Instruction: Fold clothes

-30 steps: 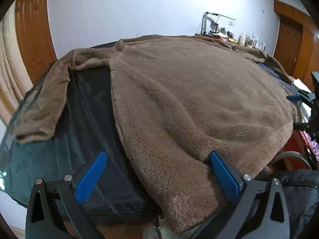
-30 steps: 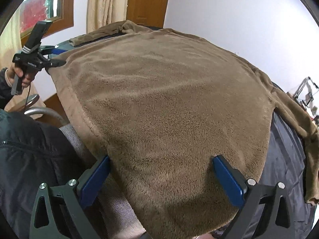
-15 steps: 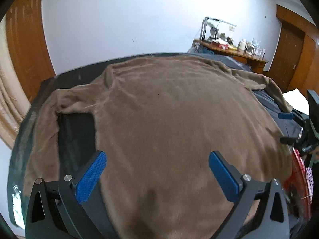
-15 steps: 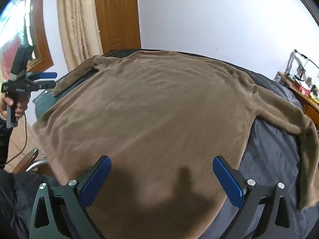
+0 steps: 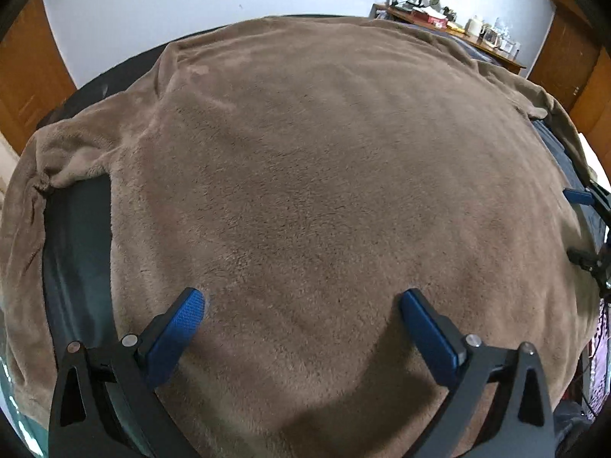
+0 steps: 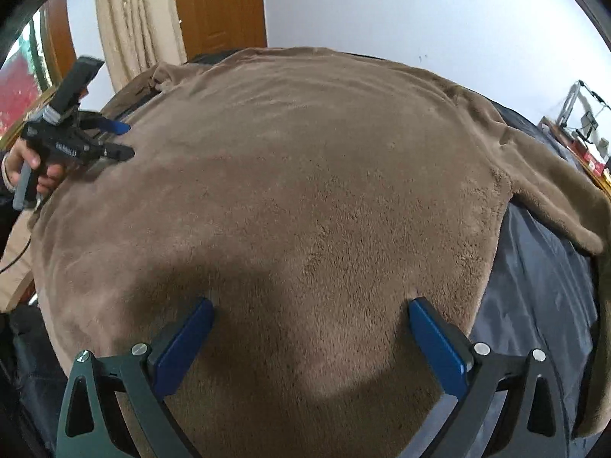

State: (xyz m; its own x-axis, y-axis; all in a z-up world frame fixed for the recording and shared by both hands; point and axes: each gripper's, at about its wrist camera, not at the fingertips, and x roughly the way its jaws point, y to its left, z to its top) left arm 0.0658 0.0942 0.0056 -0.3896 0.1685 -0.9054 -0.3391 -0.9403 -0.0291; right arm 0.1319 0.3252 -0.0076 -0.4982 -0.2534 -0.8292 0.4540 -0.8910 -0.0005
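A brown fleece sweater [image 5: 324, 175] lies spread flat, front down or up I cannot tell, on a dark cover [image 5: 76, 252]. Its left sleeve [image 5: 23, 236] runs down the left side; the other sleeve [image 6: 553, 194] lies out to the right. My left gripper [image 5: 301, 305] hovers open over the lower body of the sweater, nothing between its blue pads [image 5: 187, 309]. My right gripper [image 6: 311, 313] is open too, over the sweater's lower right part. In the right wrist view, a hand [image 6: 23, 168] holds the left gripper [image 6: 118, 139] at the sweater's left edge.
The dark cover [image 6: 534, 305] shows bare beside the sweater's right side. A desk with small items [image 5: 439, 15] stands against the back wall beside a wooden door [image 5: 573, 57]. A cream curtain [image 6: 133, 30] and another wooden door [image 6: 217, 4] are at the far left.
Both grippers have come up from the hem at the near edge and moved forward over the sweater's body, then closer to it. Both stayed open and hold nothing.
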